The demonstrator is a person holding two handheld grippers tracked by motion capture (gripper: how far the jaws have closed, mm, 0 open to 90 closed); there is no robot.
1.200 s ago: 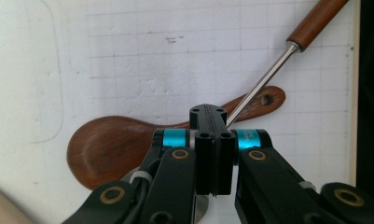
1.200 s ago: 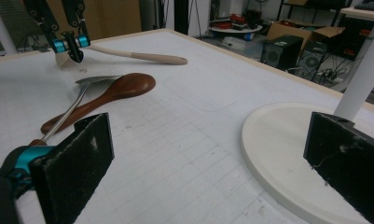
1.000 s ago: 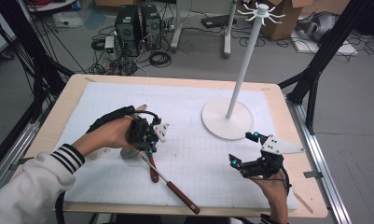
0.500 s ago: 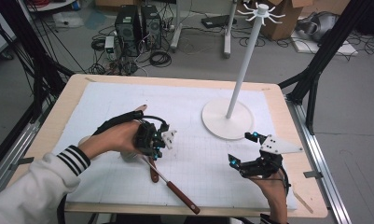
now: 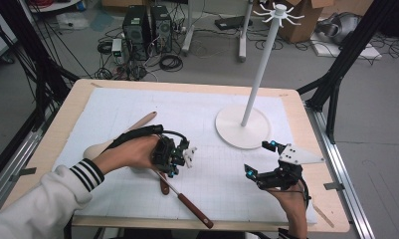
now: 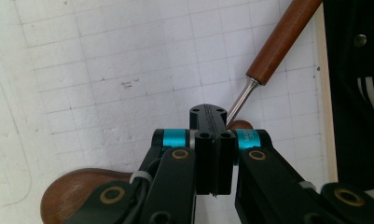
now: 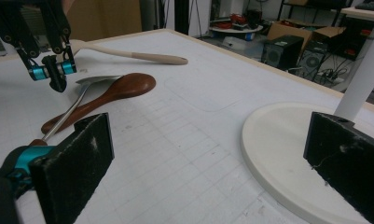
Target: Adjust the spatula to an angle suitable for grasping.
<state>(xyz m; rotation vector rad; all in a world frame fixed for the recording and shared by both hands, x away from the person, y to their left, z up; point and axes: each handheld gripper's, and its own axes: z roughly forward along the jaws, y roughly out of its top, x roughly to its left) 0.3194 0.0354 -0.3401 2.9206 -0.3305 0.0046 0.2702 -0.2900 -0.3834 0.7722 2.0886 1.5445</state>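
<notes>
Closed left hand-held gripper over the utensils

The metal spatula (image 7: 89,88) with a brown handle lies at lower centre of the bench (image 5: 62,134), beside a dark wooden spoon (image 7: 114,91); the left hand-held gripper (image 6: 211,122) hangs clenched and empty above them. The right hand-held gripper (image 7: 212,154), lower right, is released.

A white stand (image 5: 243,127) with a tall pole sits right of centre on the bench (image 5: 57,129); computer towers (image 5: 146,25) and cardboard boxes (image 5: 311,20) line the floor behind.
</notes>
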